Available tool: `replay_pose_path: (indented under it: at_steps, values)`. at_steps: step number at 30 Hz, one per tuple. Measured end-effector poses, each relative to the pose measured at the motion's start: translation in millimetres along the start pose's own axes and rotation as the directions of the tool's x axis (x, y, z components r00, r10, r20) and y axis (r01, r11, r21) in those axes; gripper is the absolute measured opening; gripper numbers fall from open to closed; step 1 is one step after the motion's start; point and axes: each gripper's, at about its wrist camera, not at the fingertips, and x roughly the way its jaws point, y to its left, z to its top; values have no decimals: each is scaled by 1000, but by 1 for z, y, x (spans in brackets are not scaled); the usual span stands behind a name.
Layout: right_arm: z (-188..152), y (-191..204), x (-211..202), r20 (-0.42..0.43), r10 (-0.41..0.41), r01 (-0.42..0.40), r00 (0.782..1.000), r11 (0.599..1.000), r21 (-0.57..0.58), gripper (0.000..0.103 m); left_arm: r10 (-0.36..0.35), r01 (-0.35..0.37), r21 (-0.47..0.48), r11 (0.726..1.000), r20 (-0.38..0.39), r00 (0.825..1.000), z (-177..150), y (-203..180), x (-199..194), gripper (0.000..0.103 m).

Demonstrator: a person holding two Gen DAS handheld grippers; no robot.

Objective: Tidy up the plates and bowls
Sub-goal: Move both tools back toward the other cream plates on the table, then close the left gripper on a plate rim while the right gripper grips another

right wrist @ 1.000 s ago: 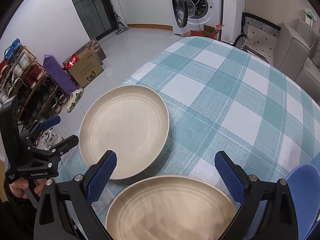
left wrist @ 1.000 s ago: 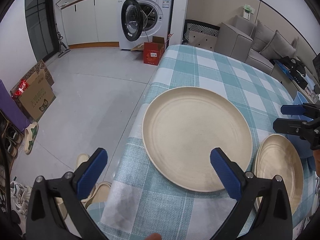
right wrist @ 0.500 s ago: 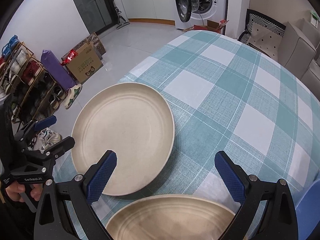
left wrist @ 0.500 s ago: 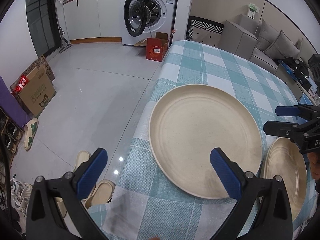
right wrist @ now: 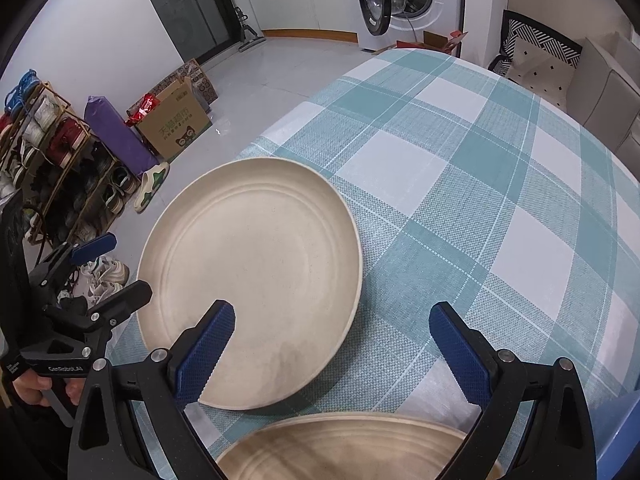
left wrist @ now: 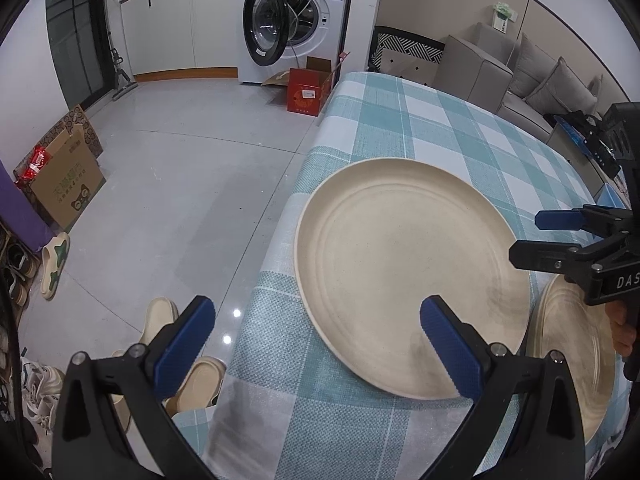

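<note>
A large cream plate lies near the corner of the teal-checked table. A second cream plate sits beside it, close under the right wrist camera. My left gripper is open, hovering at the table edge with its right finger over the large plate's near rim. My right gripper is open too; its left finger is above the large plate's rim, its right one over bare cloth. Neither holds anything.
A blue object shows at the table's right edge. Off the table: slippers on the floor below, a cardboard box, a shoe rack, a washing machine and a grey sofa.
My right gripper has moved forward toward the large plate, so the nearer plate has slid down to the frame's bottom. The left gripper has shifted only slightly. Both stayed open.
</note>
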Motion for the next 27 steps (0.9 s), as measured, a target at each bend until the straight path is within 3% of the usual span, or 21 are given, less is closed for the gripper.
replay_pose_path:
  at_steps: [5,12,18,27]
  values:
    - [-2,0,10,-31,14,-14,999,1000,4,84,1,-1,4,1000,-10,1000,-1,-1,4,103]
    - [-4,-1,15,-35,24,-24,999,1000,9,81,-1,1,-3,1000,-13,1000,-2,0,8,103]
    - [-4,3,20,-40,36,-36,999,999,-1,72,-15,15,-9,1000,3,1000,-3,2,6,101]
    - [-6,6,21,-47,73,-73,996,997,-3,53,-49,49,-24,999,-3,999,-4,7,10,67]
